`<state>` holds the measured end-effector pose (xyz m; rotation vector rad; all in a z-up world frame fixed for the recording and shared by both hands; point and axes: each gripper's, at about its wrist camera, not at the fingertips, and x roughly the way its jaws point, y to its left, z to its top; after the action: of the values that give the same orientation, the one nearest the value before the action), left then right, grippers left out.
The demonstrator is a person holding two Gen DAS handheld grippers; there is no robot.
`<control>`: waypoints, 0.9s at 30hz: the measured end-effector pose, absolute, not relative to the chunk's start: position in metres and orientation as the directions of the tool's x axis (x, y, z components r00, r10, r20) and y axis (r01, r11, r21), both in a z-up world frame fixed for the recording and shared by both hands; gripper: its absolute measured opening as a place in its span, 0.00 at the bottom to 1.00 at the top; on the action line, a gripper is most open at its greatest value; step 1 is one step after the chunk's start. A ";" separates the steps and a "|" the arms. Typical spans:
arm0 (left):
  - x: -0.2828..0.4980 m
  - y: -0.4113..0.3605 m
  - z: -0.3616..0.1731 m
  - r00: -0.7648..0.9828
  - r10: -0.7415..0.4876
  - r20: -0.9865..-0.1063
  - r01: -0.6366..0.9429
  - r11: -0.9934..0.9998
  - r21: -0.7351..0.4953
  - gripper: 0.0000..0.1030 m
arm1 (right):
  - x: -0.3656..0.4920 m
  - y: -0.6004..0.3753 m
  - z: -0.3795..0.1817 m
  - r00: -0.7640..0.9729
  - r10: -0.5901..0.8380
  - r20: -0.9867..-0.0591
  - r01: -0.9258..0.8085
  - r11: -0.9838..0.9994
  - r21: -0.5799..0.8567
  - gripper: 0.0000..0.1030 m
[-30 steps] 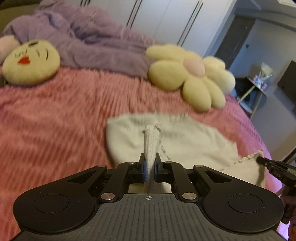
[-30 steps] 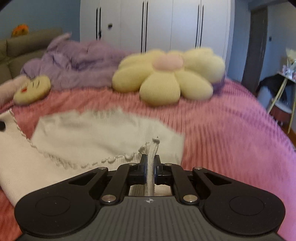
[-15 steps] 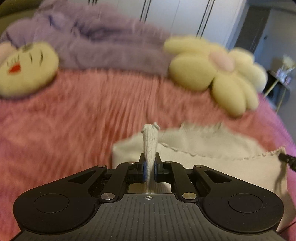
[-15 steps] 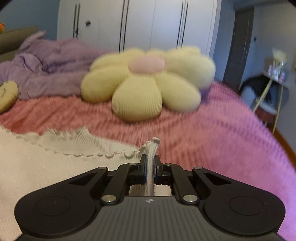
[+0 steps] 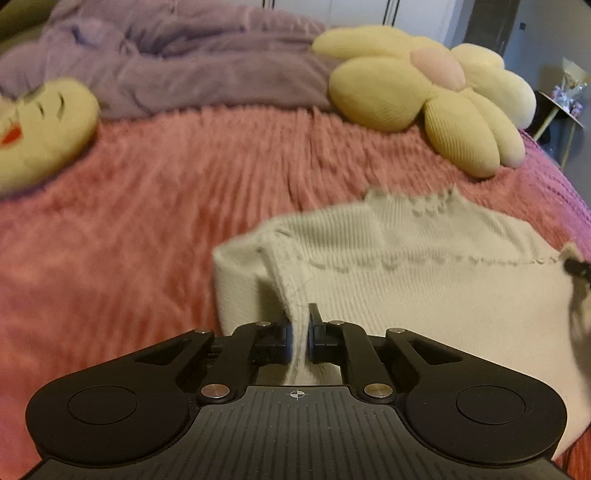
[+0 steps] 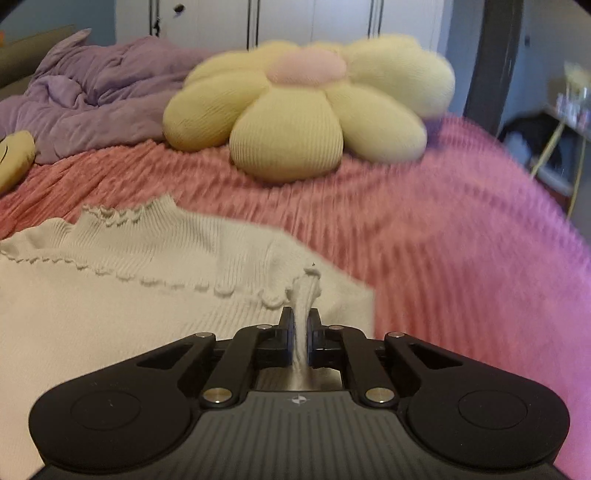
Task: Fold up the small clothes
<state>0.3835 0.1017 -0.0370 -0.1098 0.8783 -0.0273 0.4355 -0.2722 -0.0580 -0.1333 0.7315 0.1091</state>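
Note:
A cream ribbed knit top (image 5: 424, 295) with a scalloped hem lies on the pink bedspread (image 5: 147, 221), its lower half folded up over the upper part near the frilly collar (image 6: 122, 214). My left gripper (image 5: 300, 325) is shut on the left corner of the folded hem. My right gripper (image 6: 302, 325) is shut on the right corner of the same cream top (image 6: 110, 314), a bunched tip of fabric sticking up past its fingers. At the right edge of the left wrist view the right gripper's tip (image 5: 578, 266) shows.
A yellow flower cushion (image 6: 310, 110) sits just beyond the top. A round yellow face pillow (image 5: 37, 129) lies at the left. A rumpled purple blanket (image 5: 177, 59) is piled at the head of the bed, with white wardrobe doors (image 6: 314, 22) behind. A small side table (image 6: 565, 122) stands at the right.
Both grippers have carried the hem forward and down toward the collar, laying the lower half of the top over the upper half. The cushions now look closer.

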 end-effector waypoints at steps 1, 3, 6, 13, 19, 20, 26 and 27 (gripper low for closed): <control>0.385 0.103 -0.028 0.657 -0.060 -0.752 -0.026 0.995 -0.101 0.09 | 0.434 -0.271 -0.052 0.761 0.049 -0.646 -0.149 0.984 -0.102 0.06; 0.391 0.107 -0.011 0.693 -0.061 -0.718 -0.036 0.992 -0.120 0.09 | 0.433 -0.268 -0.038 0.810 0.038 -0.586 -0.144 0.980 -0.136 0.06; 0.412 0.109 0.003 0.736 0.000 -0.677 -0.087 0.992 -0.095 0.09 | 0.444 -0.260 -0.026 0.858 -0.018 -0.514 -0.107 0.971 -0.212 0.06; 0.429 0.122 -0.017 0.728 0.100 -0.678 -0.230 0.968 -0.104 0.47 | 0.478 -0.257 -0.032 0.856 -0.149 -0.495 0.008 0.961 -0.277 0.17; 0.379 0.150 -0.034 0.709 0.036 -0.704 -0.245 0.949 -0.198 0.51 | 0.416 -0.263 -0.043 0.840 0.021 -0.542 -0.113 0.984 -0.138 0.19; 0.368 0.148 -0.035 0.710 0.003 -0.704 -0.217 0.952 -0.215 0.56 | 0.404 -0.263 -0.045 0.832 0.053 -0.552 -0.136 0.984 -0.110 0.19; 0.332 0.115 -0.060 0.635 -0.081 -0.768 -0.124 0.971 -0.205 0.54 | 0.355 -0.256 -0.066 0.781 0.134 -0.610 -0.228 0.971 -0.078 0.20; 0.333 0.114 -0.064 0.622 -0.056 -0.781 -0.136 0.975 -0.178 0.53 | 0.354 -0.256 -0.073 0.766 0.118 -0.632 -0.232 0.968 -0.101 0.20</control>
<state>0.3326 0.1141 -0.0639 -0.2291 0.9010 0.0462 0.3536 -0.2560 -0.0728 -0.1771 0.6730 0.1908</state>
